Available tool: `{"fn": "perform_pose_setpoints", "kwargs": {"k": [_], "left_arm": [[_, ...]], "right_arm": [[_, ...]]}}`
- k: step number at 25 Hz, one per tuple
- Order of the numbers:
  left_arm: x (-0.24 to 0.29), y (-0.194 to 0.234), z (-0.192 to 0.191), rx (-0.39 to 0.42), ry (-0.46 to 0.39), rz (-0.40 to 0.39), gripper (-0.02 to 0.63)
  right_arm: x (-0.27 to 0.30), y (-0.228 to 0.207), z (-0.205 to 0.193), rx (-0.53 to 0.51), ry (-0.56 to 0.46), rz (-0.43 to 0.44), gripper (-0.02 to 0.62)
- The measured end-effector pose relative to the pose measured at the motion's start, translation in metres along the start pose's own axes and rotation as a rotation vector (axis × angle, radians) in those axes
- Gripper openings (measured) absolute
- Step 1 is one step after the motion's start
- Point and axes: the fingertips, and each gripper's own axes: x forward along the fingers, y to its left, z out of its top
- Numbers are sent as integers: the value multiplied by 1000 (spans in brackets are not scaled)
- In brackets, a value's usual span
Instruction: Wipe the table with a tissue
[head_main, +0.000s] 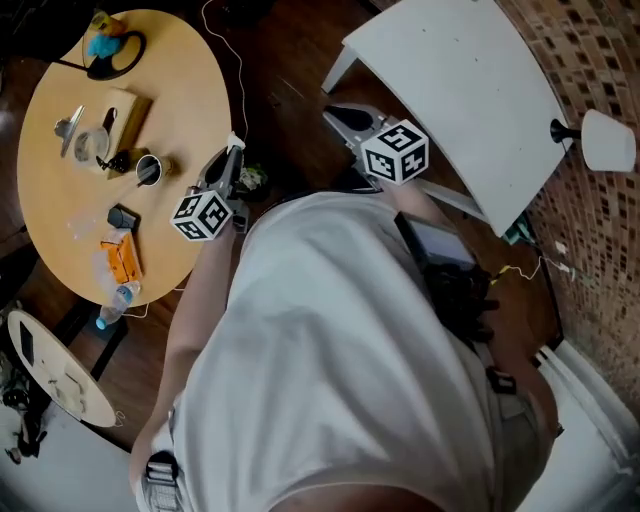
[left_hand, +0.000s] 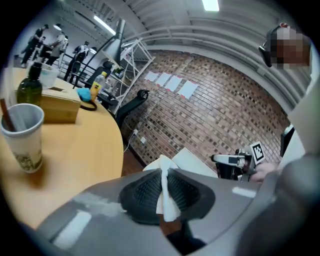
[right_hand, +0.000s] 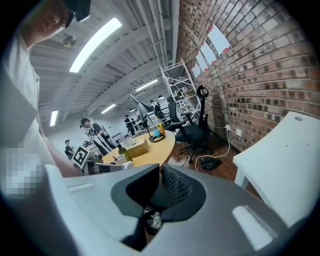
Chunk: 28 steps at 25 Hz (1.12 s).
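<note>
Left gripper is clenched on a white tissue, which is pinched upright between its jaws. Round wooden table lies ahead, to that gripper's left. Right gripper: jaws together, nothing between them.

My count from here:
- 2 grippers: left gripper, right gripper
- 2 marker cubes: left cube, right cube
- 1 tissue
- 2 tables: round table, white table
- On the round table: 1 paper cup, 1 tissue box, 1 orange pack
- 3 bottles: green bottle, yellow bottle, clear bottle
- People in the background: several, too small for me to give a firm number.
</note>
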Motion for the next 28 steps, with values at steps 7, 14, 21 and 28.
{"fn": "perform_pose_setpoints", "kwargs": {"k": [7,14,21,28], "left_arm": [[66,-44,6,129,90,-88,37],[151,-128,8,220,145,-212,37],[229,-205,0,296,203,-292,37],[286,-266,-27,367,287,-344,38]], "right_arm": [[-39,-53,8,21,-60,-81,25],[-106,-118,35,35,-139,-155,25],[-164,-169,47,36,-198,-182,25],[-222,-218,14,116,-234,-227,25]]}}
